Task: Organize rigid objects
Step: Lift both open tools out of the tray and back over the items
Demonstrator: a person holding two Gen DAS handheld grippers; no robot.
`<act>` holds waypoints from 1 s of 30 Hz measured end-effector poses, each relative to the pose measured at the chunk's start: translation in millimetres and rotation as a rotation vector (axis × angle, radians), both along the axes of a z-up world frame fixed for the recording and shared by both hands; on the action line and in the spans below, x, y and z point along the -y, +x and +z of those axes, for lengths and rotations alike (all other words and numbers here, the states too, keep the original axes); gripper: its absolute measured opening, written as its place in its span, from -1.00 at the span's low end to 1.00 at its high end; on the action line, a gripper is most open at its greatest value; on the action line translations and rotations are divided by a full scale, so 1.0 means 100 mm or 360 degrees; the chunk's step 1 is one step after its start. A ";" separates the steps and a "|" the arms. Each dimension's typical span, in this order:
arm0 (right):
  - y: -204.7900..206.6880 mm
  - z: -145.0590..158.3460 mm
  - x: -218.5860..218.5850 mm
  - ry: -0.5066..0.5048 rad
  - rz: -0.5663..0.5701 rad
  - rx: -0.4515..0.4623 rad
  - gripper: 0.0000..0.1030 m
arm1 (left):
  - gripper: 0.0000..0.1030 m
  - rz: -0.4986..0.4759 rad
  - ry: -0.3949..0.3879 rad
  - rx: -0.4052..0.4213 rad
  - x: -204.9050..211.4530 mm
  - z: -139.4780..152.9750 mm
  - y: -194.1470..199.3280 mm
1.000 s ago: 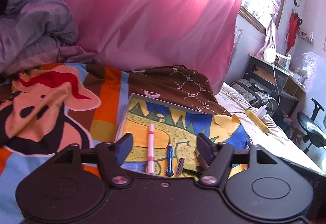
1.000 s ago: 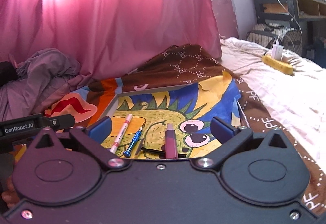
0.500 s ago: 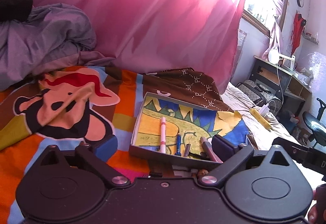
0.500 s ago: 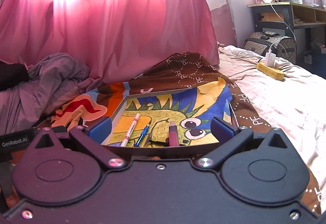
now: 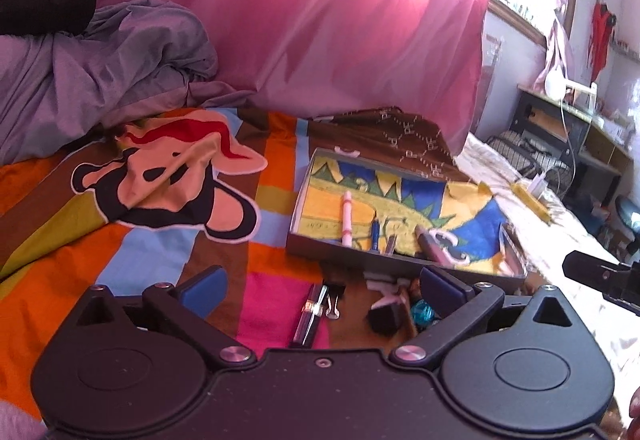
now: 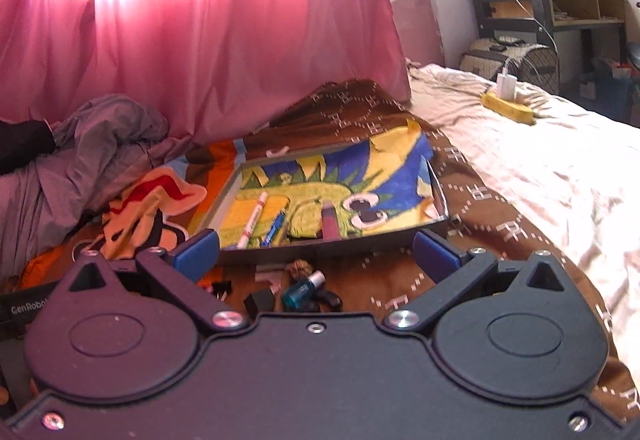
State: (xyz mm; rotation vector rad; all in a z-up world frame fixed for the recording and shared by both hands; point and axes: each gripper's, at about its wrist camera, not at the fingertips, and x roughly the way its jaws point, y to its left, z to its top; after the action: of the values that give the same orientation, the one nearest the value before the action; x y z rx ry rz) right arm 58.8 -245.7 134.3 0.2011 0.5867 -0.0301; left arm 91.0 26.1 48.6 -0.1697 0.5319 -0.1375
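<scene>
1. Both grippers have pulled back from the shallow grey box lined with a dinosaur-print cloth (image 5: 404,264); a second ago their fingers hung over its contents, now its near wall lies ahead of them. Likely one drop-off is done and the next pick comes up.
2. Left gripper (image 5: 322,286): jaws spread wide, nothing between. Right gripper (image 6: 316,252): also spread, empty.
3. Inside the box: white-pink marker (image 5: 346,217), blue pen (image 5: 375,235), maroon tube (image 5: 430,246), lying side by side at the near wall.
4. Still loose on the bedspread in front of the box's near wall: clear pen with clip (image 5: 310,314), black cube (image 5: 384,318), teal bottle (image 6: 302,290), walnut-like lump (image 6: 300,268).
5. The clear pen lies between the left fingers, just short of them; the teal bottle sits low between the right fingers, close to the body.
</scene>
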 end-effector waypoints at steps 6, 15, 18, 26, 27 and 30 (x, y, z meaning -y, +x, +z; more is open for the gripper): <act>-0.26 -0.10 -0.06 -0.0017 -0.0008 -0.0108 0.99 | 0.98 -0.0030 -0.0043 -0.0118 0.00 -0.08 -0.05; -0.51 -0.19 -0.05 -0.0040 -0.0073 -0.0165 0.99 | 0.98 -0.0001 -0.0045 -0.0156 0.00 -0.12 -0.13; -0.51 -0.20 -0.06 -0.0053 -0.0070 -0.0173 0.99 | 0.98 -0.0008 -0.0026 -0.0156 0.02 -0.13 -0.13; -0.34 -0.25 -0.06 -0.0081 -0.0068 -0.0222 0.99 | 0.98 -0.0022 0.0039 -0.0167 0.08 -0.15 -0.15; -0.34 -0.25 -0.05 -0.0079 -0.0070 -0.0225 0.99 | 0.98 -0.0023 0.0043 -0.0168 0.09 -0.15 -0.15; -0.32 -0.28 -0.04 -0.0077 -0.0076 -0.0234 0.99 | 0.98 -0.0023 0.0046 -0.0171 0.10 -0.15 -0.15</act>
State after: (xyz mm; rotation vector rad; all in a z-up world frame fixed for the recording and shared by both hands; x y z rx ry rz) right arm 26.5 -241.6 106.7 0.1669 0.7271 -0.1057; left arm 76.0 16.3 33.3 -0.1454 0.6419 -0.1354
